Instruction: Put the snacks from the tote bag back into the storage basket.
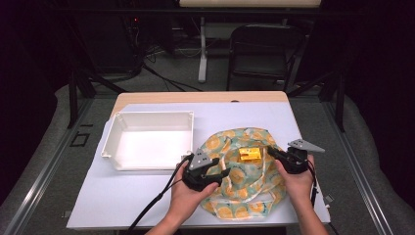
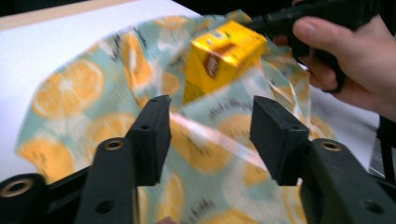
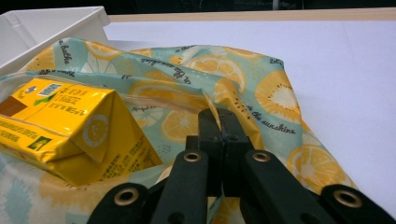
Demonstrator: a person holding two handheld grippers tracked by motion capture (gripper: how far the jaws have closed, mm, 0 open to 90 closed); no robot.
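Note:
A fabric bag [image 1: 235, 196] printed with orange slices on pale green lies on the white table, right of centre. A yellow drink carton [image 1: 248, 155] lies on its side in the bag's open mouth. My left gripper [image 1: 220, 171] hovers at the bag's left edge, its jaws open; in the left gripper view the bag [image 2: 70, 93] and the carton [image 2: 224, 51] lie beyond the left gripper [image 2: 210, 135]. My right gripper [image 1: 270, 152] is shut on the bag's right rim. In the right gripper view the right gripper [image 3: 219, 116] pinches the cloth [image 3: 271, 93] next to the carton [image 3: 70, 126].
An empty white bin [image 1: 112, 147] stands left of the bag, and its corner [image 3: 46, 23] appears in the right gripper view. The white table sheet [image 1: 122, 196] runs to the near edge. A dark chair [image 1: 259, 49] stands beyond the table.

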